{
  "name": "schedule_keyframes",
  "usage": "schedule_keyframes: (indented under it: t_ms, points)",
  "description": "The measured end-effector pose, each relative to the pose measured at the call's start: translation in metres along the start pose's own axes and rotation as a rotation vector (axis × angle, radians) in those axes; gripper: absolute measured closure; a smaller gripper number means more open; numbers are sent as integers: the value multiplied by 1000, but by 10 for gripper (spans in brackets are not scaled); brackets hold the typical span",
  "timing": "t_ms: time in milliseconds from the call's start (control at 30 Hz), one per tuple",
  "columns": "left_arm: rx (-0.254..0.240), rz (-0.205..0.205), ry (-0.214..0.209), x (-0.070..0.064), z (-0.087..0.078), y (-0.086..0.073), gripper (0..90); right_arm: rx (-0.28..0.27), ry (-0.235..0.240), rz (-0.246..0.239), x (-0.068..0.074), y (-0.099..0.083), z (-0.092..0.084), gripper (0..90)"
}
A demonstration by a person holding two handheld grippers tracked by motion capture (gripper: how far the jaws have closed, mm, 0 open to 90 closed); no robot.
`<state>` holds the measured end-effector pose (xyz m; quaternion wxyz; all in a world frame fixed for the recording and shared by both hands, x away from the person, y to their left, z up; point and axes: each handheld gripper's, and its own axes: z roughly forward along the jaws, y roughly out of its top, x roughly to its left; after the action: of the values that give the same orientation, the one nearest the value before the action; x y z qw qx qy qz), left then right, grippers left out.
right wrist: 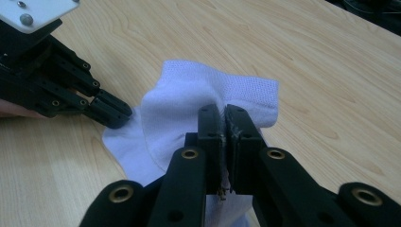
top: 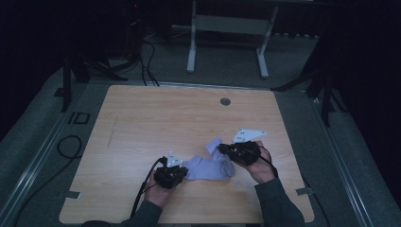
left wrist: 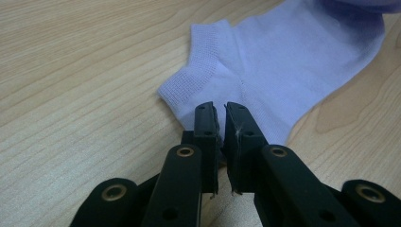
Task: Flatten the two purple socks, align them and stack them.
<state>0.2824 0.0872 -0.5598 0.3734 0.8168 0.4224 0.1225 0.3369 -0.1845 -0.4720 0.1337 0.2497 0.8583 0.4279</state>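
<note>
A light purple sock [top: 210, 168] lies on the wooden table [top: 156, 118] near its front edge. My left gripper [top: 185, 172] is at the sock's left end. In the left gripper view the jaws [left wrist: 221, 109] stand almost together, pinching the edge of the sock [left wrist: 283, 61] by the heel and cuff. My right gripper [top: 221, 149] is at the sock's right end. In the right gripper view it [right wrist: 222, 111] is shut on a fold of the sock [right wrist: 189, 94], lifted and turned toward the left gripper [right wrist: 112, 113].
A round grey grommet [top: 225, 101] sits in the table near its far edge. A white desk frame [top: 227, 28] stands on the floor beyond. Cables [top: 71, 146] run on the floor at the left. Bare wood spreads over the table's far half.
</note>
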Motion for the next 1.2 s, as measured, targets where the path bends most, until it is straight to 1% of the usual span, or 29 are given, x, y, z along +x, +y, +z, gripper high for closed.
schedule_keyframes:
  t_ms: [67,100,167,300,433,500,567,600,633,667,700,833,1000,1100,1200]
  points:
    - [-3,-1,-2,0,-1,0,834,-7,4,6,1,-1,1,855]
    - [-9,-13,-12,0,-1,1,834,-8,6,9,1,-1,2,855]
    - [-18,-23,-29,1,-3,2,834,-8,9,12,2,-3,5,854]
    - [-34,-32,-47,0,-6,4,833,-8,20,32,4,-9,11,854]
    - [-50,-30,-59,-3,-9,6,826,-8,27,42,6,-13,16,854]
    - [-61,-22,-63,-5,-10,8,823,-11,33,49,7,-14,19,854]
    - [-66,-20,-68,-5,-11,9,817,-20,40,62,8,-16,23,854]
    - [-81,-19,-83,-8,-13,11,814,-18,41,63,9,-18,25,854]
    - [-81,-19,-83,-8,-13,11,810,-15,40,63,9,-19,27,854]
    - [-96,-15,-98,-11,-14,13,804,-13,43,66,11,-20,29,854]
    - [-106,-16,-108,-13,-15,14,798,-12,46,65,12,-21,31,855]
    - [-118,-10,-131,-18,-13,18,764,-9,50,58,17,-23,36,855]
    - [-117,-11,-151,-21,-7,22,714,-8,61,51,22,-23,40,855]
    - [-122,-6,-158,-25,-5,25,708,-9,61,50,23,-23,42,856]
    - [-121,7,-170,-27,-4,28,694,2,48,42,25,-23,44,856]
